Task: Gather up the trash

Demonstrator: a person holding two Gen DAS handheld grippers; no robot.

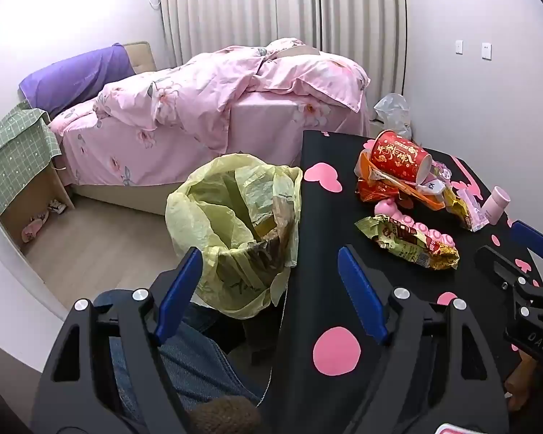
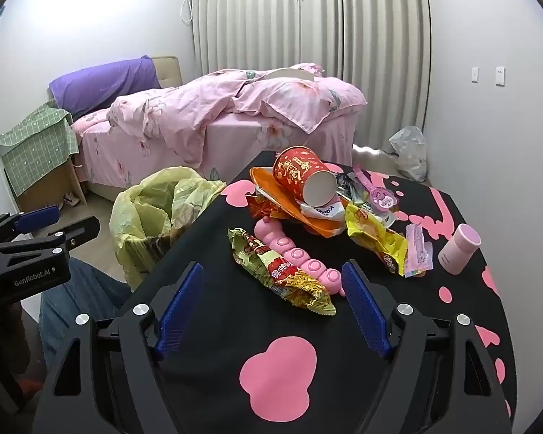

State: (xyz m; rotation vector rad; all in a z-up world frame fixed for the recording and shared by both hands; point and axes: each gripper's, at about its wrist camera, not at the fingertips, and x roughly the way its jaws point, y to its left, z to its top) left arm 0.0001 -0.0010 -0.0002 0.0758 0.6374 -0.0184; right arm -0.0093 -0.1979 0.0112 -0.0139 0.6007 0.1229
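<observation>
The nearest trash, a crinkled snack wrapper (image 2: 282, 271), lies flat on the black tabletop (image 2: 213, 311), just in front of the right tongs (image 2: 273, 307), which are spread and hold nothing. It looks light, soft and slippery; pinching a crumpled end should work best. Behind it, a red paper cup (image 2: 302, 177) tops a heap of wrappers. The left tongs (image 1: 271, 291), also spread and bare, hover near the lined bin (image 1: 231, 231), left of the tabletop.
</observation>
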